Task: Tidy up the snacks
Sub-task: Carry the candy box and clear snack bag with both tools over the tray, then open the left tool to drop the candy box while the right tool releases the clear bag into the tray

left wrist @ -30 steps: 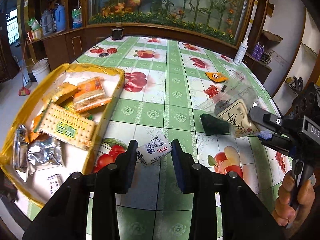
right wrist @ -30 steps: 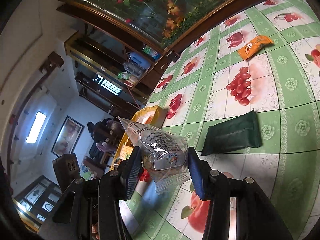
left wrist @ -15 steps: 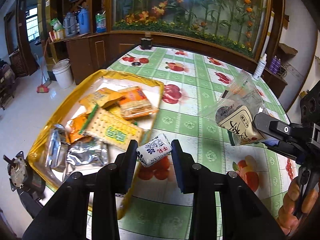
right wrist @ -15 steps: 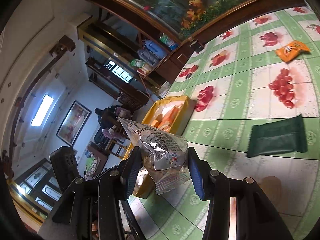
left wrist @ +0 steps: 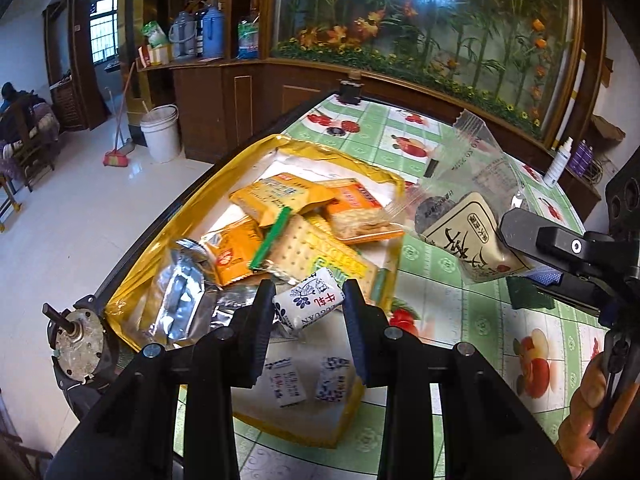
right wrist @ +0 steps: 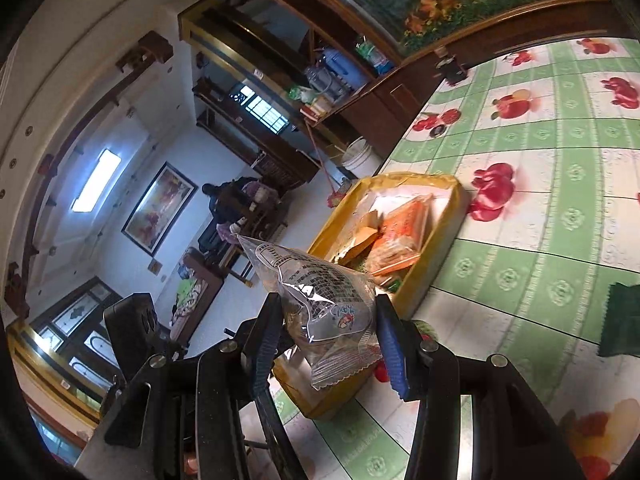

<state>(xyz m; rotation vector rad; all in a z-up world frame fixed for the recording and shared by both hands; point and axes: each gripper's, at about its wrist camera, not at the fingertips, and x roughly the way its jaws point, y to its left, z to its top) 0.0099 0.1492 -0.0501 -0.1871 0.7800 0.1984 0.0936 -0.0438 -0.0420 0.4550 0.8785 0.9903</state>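
A: Left gripper point(left wrist: 308, 312) status?

B: Clamped on the small white candy point(left wrist: 309, 305), blue print, wrapper ends sticking out past the pads. It's held over the near end of the yellow tray point(left wrist: 168, 240), above two similar white candies point(left wrist: 308, 380) lying at the tray's near edge. My read: it's being kept with its own kind, so the drop goes there.

A: Right gripper point(right wrist: 328, 340)?

B: Squeezing the clear-wrapped snack point(right wrist: 320, 308) low on the pack, so the sealed top stands up free. From the left wrist view the same pack point(left wrist: 468, 228) hangs just past the tray's right edge, not over it yet. Looks like it's waiting its turn.

A: Why not both at once?

B: Tray's middle is already stacked: cracker packs point(left wrist: 320, 248), orange packs point(left wrist: 280, 196), silver foil pouches point(left wrist: 176, 300) along the left side. Free floor is mostly the near end and far end. Two tools over it would crowd.

A: What's left on the table point(right wrist: 540, 208)?

B: A dark green pack point(right wrist: 622, 320) beside the right gripper, well apart from the tray. Probably next.
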